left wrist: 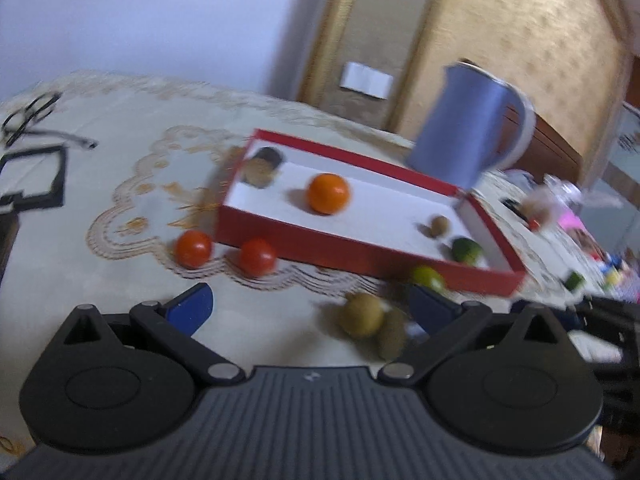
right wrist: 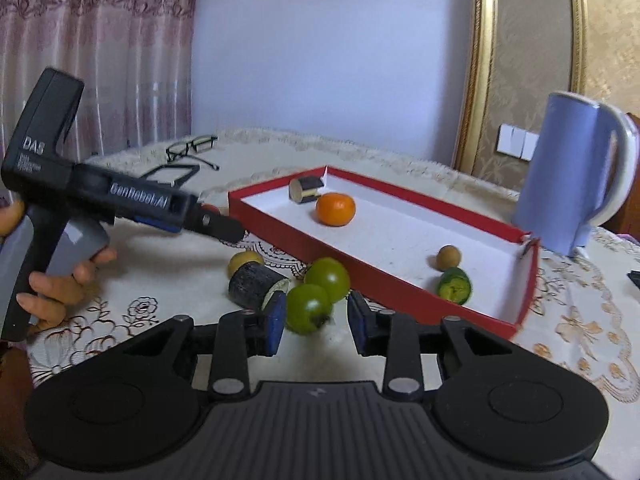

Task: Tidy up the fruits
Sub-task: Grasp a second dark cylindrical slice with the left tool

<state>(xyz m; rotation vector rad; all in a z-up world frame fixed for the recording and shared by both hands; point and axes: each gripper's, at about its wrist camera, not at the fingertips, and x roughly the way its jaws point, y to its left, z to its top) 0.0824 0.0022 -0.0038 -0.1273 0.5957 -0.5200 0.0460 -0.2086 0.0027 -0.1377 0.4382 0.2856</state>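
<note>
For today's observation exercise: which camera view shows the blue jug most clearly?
The right wrist view: the blue jug appears sharp, upright beyond the red tray, its white handle plain. The left wrist view also shows the jug, but blurred and tilted in the frame.

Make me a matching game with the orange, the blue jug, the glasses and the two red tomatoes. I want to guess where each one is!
Things:
1. orange
2. blue jug
3. glasses
4. red tomatoes

Places:
A. on the tablecloth, just outside the box's near wall
B. inside the red box
C. standing behind the box's right end
D. far back on the table, to the left

Pairs: 1-B, 2-C, 3-D, 4-A
</note>
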